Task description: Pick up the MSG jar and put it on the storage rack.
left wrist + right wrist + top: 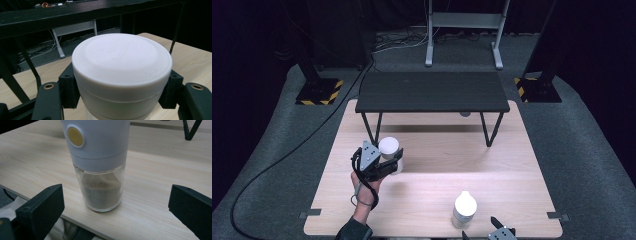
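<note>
On the left half of the counter (492, 165), the left tool (393, 163) was clamped round a white-capped grinder (122, 75), pads pressing the cap's sides. Grinder stood upright, long axis vertical, flat cap facing up. Near the front edge, a second grinder (100, 165) with a yellow button stood upright, dark grounds in its clear base. Right tool (116, 207) gaped wide, touching nothing.
</note>
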`<action>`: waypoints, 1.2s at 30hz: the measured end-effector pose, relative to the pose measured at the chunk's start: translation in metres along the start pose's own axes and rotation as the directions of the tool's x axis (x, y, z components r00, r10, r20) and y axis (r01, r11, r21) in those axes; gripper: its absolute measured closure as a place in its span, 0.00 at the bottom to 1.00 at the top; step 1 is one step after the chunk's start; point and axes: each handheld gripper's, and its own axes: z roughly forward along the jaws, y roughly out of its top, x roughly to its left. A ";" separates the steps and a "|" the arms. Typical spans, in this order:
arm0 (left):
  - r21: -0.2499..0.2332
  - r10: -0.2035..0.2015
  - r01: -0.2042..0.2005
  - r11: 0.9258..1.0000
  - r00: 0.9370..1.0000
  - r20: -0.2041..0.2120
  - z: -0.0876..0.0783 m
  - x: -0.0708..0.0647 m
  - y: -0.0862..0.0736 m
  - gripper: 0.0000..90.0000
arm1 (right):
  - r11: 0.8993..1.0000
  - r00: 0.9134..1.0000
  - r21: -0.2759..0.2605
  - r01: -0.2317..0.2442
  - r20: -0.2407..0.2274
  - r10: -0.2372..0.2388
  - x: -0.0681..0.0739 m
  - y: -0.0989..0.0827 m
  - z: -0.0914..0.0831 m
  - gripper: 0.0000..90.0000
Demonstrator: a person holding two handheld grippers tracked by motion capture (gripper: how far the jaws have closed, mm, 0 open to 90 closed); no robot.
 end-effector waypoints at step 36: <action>0.014 0.015 -0.015 1.000 0.999 0.035 0.034 0.006 0.032 0.38 | 1.000 1.000 -0.005 0.006 -0.008 -0.006 0.000 0.001 -0.002 0.00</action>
